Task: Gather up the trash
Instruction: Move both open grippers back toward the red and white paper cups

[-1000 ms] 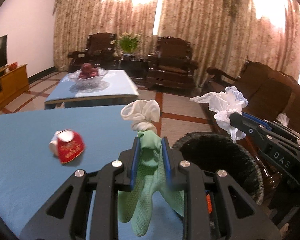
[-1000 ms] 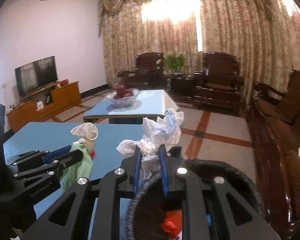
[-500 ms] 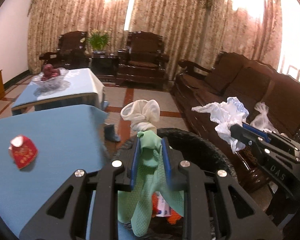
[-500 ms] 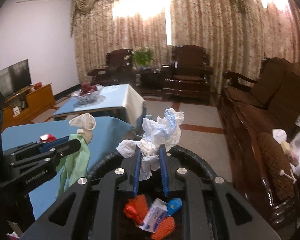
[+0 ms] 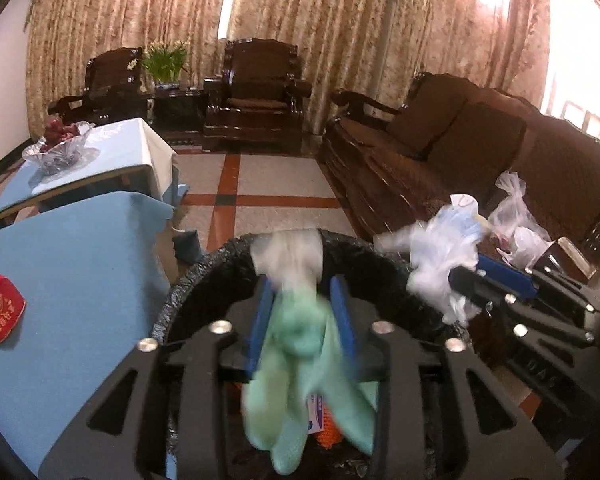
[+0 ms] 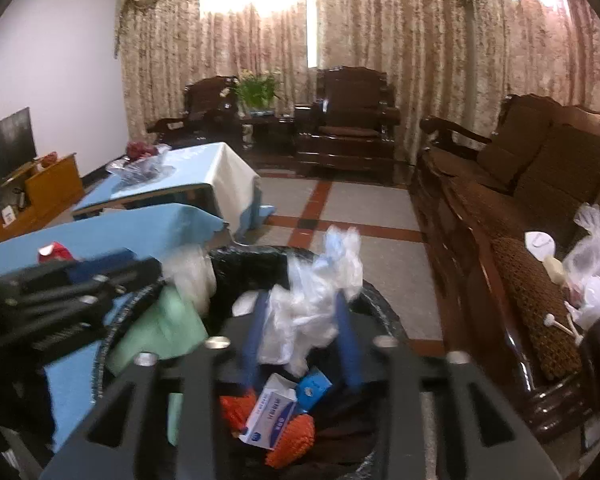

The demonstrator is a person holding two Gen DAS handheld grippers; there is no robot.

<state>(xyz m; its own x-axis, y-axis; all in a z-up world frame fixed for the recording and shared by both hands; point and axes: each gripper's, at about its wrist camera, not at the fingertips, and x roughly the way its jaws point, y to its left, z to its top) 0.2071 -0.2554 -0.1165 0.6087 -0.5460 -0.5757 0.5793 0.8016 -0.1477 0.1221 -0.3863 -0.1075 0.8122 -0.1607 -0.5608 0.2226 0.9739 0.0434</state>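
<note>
Both your claws hang over the black bin (image 5: 204,276). Your left claw (image 5: 303,300) is opening, the green glove (image 5: 300,344) loose between its pads; your right claw (image 6: 300,320) is opening around the white tissue wad (image 6: 304,316).

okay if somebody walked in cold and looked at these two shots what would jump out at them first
Front and centre in both views is the black-lined trash bin, with both grippers over its mouth. The left gripper is opening with a green glove blurred between its blue pads, and the right gripper is opening around a wad of white plastic. Next, the red packet lying on the blue table to the left.
</note>
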